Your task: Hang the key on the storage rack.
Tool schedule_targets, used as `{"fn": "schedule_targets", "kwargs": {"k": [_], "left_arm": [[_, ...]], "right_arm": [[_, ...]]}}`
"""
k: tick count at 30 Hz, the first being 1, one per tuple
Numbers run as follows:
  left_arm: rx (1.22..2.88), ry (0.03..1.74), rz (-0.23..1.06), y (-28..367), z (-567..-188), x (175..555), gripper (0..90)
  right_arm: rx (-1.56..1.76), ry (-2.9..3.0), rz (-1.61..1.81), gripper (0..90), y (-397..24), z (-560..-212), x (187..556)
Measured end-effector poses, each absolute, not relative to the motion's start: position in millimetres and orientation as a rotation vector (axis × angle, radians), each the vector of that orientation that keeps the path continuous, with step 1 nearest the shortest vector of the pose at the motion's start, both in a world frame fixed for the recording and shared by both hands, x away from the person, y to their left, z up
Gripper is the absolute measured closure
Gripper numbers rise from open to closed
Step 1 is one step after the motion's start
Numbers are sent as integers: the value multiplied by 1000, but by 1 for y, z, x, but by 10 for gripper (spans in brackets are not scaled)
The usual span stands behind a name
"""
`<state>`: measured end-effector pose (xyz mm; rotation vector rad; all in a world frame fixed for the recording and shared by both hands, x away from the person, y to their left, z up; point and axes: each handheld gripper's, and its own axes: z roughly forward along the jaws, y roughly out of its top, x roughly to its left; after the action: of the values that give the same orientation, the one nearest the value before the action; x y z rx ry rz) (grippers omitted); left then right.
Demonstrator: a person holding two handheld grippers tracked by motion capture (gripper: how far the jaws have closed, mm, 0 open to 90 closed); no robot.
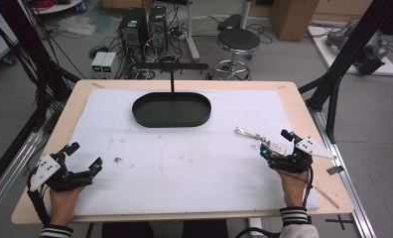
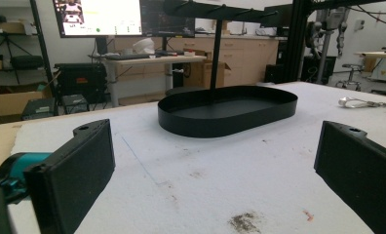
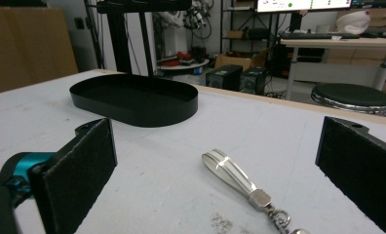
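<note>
Trouble brewing at the near right of the worktop [image 1: 184,198]: right gripper [image 1: 276,145] hangs wide open, empty, around the flat silver key strap with metal clasp [image 3: 240,179]. It lies low, so closing jaws may skate over or nudge it away. Left gripper [image 1: 85,156] also gapes empty, near left.

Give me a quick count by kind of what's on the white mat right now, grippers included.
Black oval tray with stand: 1
Key strap with metal clasp: 1
Grippers: 2, the left gripper and the right gripper, both open and resting at the near edge
Total: 4
</note>
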<state>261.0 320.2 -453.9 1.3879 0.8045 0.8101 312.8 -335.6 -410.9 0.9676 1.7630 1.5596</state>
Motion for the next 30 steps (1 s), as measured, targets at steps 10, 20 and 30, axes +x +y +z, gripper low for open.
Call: {"fn": "schedule_targets", "kwargs": {"k": [10,20,30], "left_arm": [[1390,809,809,320,-454,261,17],[1391,807,809,320,-454,261,17],[1387,810,808,320,-454,261,17]], "right_arm": [[895,1933,1438,4,-340,-364,343],[849,2204,1250,4,-329,-350,382],[804,2410,1065,4,-324,-349,416]]}}
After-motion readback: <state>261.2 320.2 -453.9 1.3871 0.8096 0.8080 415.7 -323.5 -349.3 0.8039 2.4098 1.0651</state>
